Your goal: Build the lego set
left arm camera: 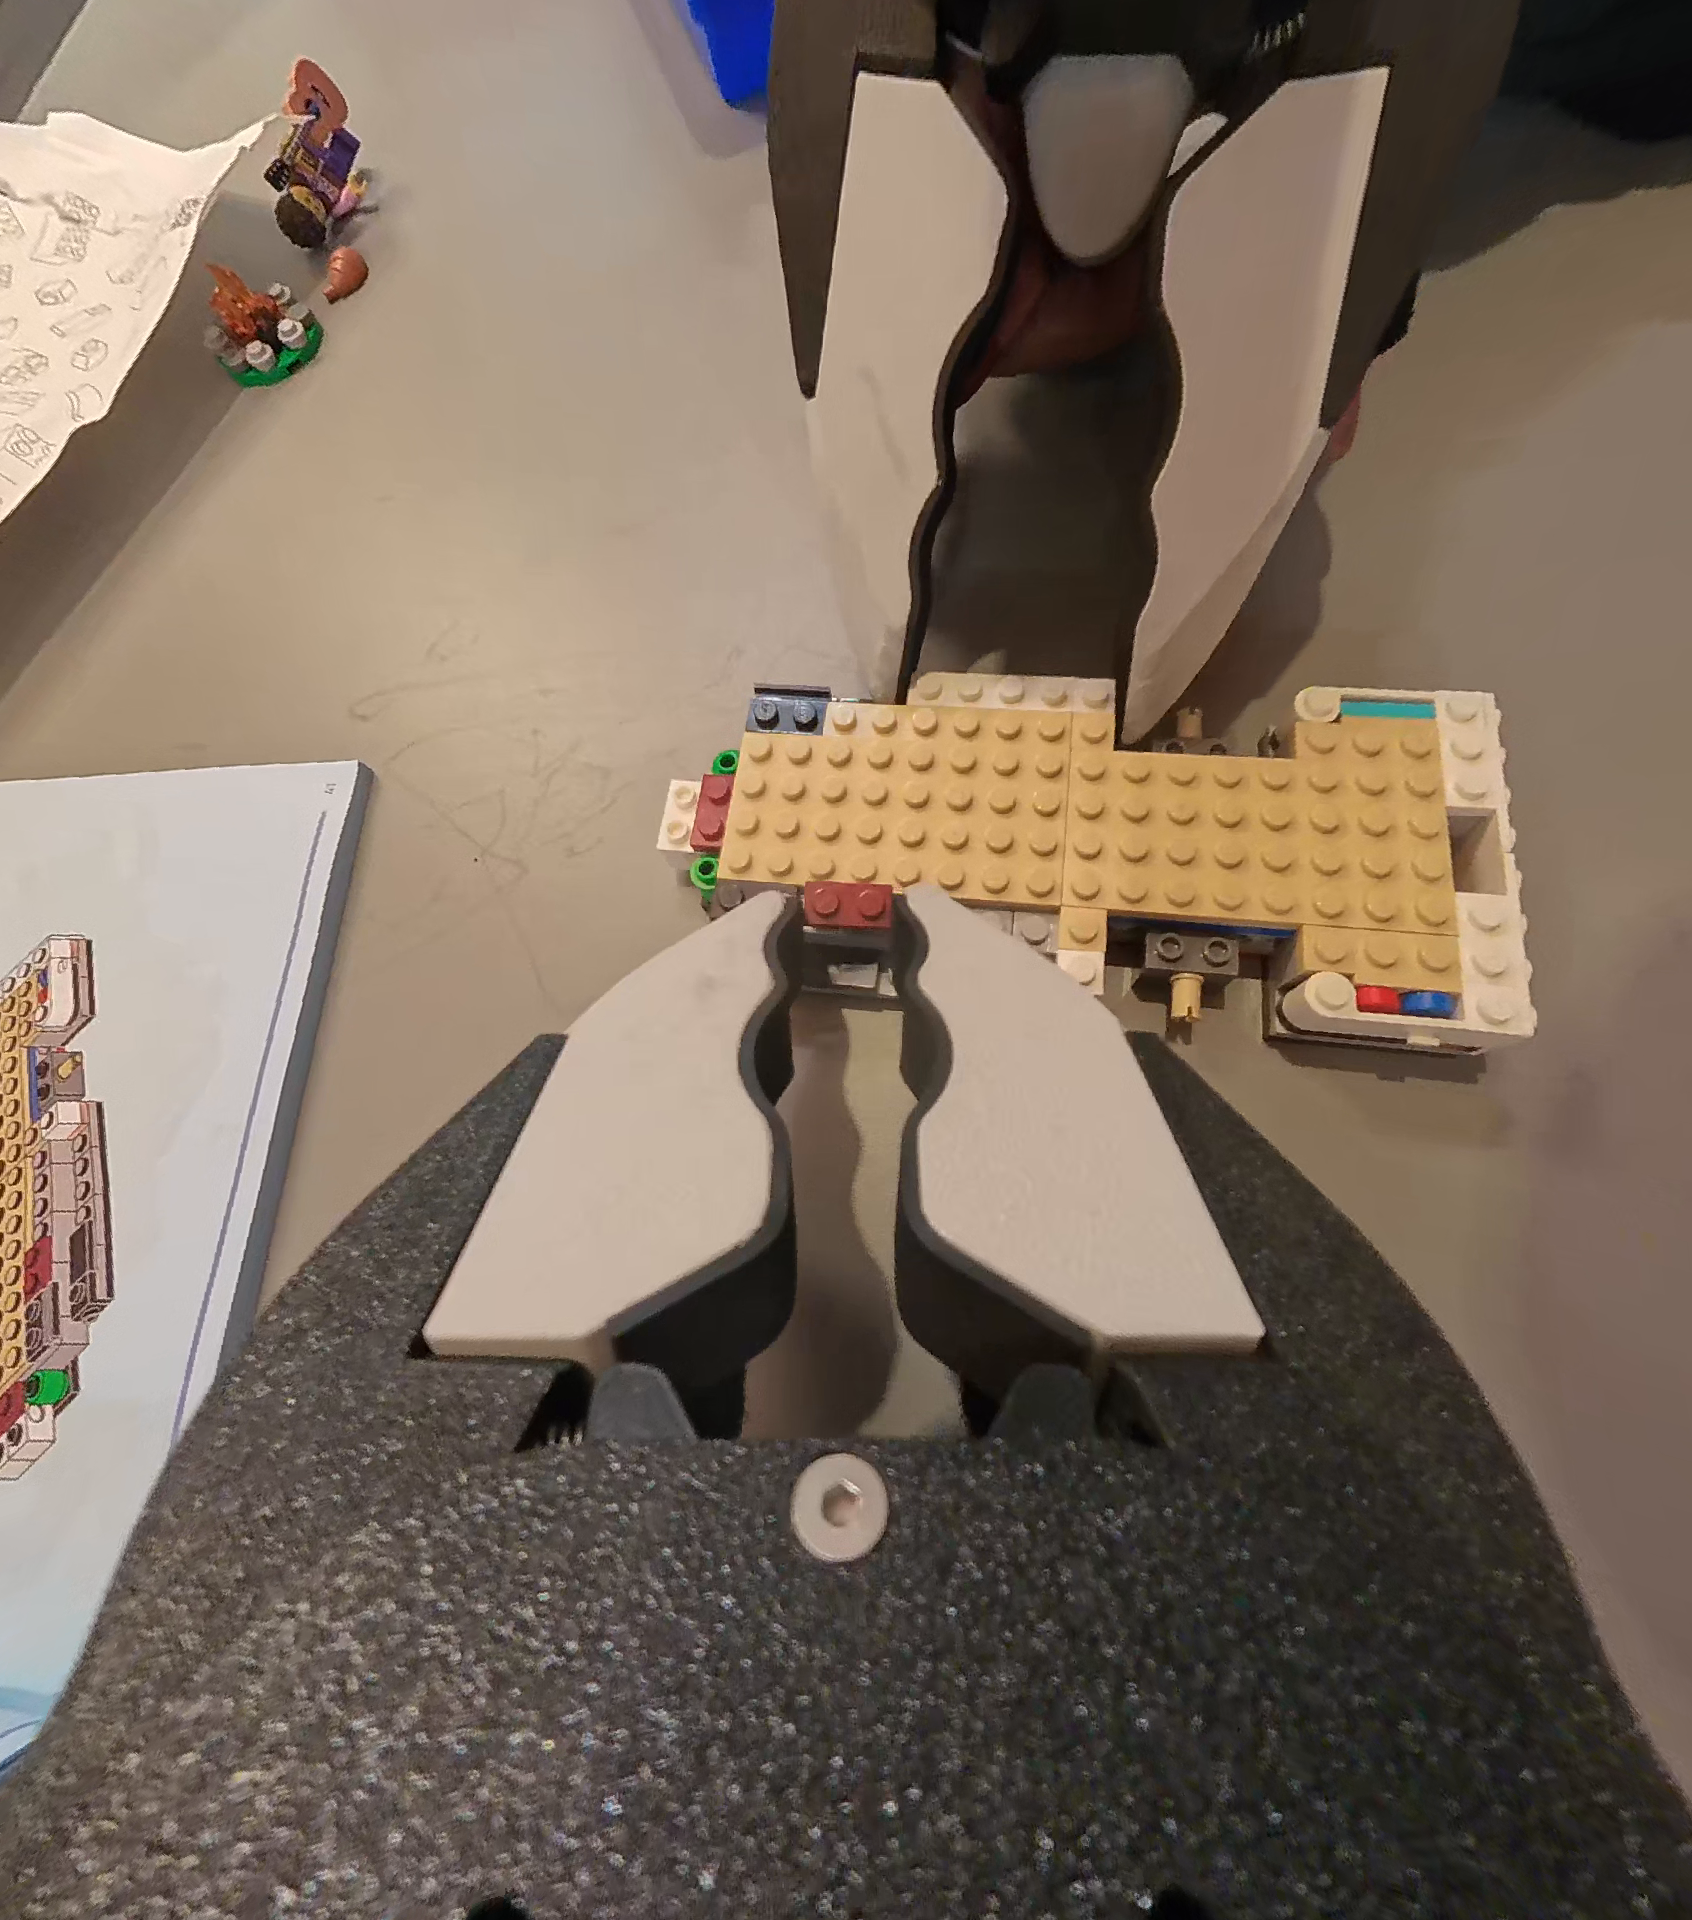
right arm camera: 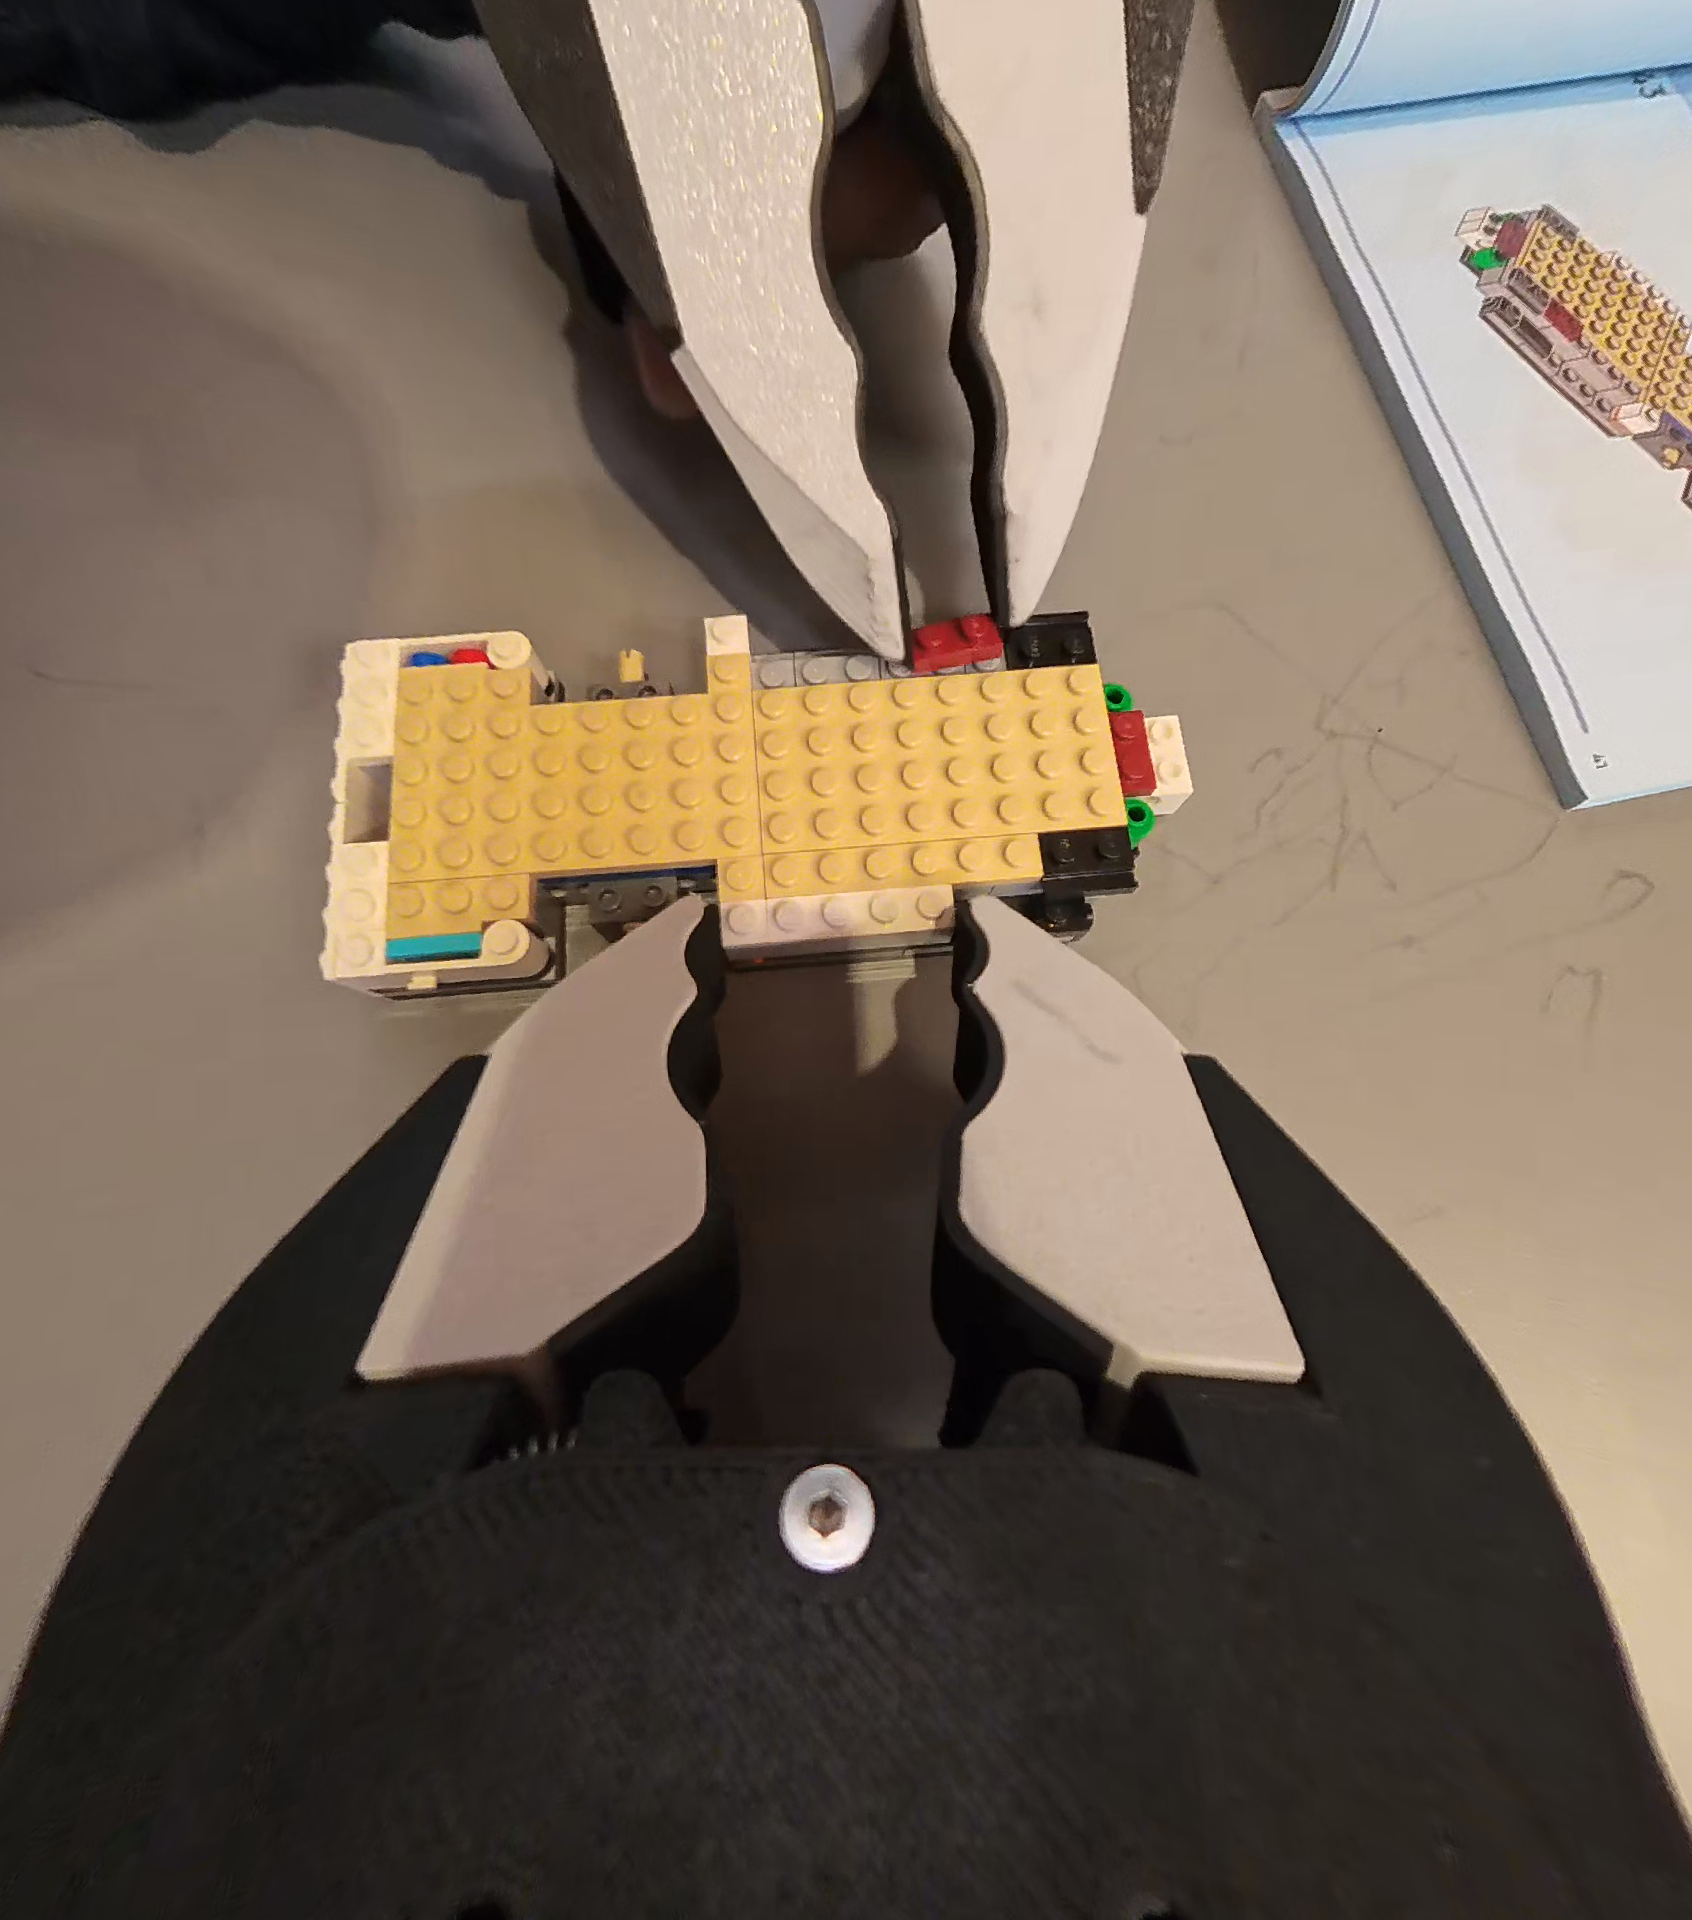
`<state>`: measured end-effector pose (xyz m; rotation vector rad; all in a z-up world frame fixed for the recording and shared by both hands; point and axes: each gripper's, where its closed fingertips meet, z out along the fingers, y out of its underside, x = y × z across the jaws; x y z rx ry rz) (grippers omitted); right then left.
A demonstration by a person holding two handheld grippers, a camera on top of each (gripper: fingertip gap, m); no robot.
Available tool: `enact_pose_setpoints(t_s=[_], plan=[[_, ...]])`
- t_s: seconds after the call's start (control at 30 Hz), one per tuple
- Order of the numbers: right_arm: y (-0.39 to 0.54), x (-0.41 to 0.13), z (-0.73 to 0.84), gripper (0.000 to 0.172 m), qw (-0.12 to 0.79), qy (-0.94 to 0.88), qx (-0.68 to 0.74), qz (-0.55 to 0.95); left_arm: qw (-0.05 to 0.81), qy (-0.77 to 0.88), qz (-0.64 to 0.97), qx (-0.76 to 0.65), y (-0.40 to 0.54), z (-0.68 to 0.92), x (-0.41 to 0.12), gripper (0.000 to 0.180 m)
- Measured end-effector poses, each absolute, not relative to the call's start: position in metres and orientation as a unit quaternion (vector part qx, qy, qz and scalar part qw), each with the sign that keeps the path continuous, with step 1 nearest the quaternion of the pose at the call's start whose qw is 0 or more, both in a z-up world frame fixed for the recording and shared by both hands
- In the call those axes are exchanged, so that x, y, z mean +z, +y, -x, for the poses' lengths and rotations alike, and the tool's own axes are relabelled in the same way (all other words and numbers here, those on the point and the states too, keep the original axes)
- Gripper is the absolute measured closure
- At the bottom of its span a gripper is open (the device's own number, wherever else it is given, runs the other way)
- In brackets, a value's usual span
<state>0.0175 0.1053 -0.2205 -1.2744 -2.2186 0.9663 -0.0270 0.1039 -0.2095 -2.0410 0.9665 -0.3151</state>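
A tan-topped brick model with white edges lies on the grey table, and it also shows in the right wrist view. My left gripper is shut on a dark red two-stud plate that sits on the model's near edge. The right wrist view shows that plate between the left fingers. My right gripper is closed on the model's opposite side, its pads against the two ends of a white brick row. The left wrist view shows the right gripper astride that row.
An open instruction booklet lies to the left of my left gripper and also shows in the right wrist view. A crumpled printed sheet, a small figure build and a campfire build lie far left. A blue bin is at the back. Left tips and right tips are each some 25 centimetres from the campfire build.
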Motion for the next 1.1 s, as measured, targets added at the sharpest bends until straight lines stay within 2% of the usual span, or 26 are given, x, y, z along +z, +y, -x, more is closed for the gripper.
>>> enact_pose_setpoints(t_s=[1.1], plan=[[0.1067,-0.2201,-0.0192,0.129,0.195,-0.794,0.352,0.455,0.417,0.386,0.812,-0.130,0.1063,0.0268,-0.2098,0.161]])
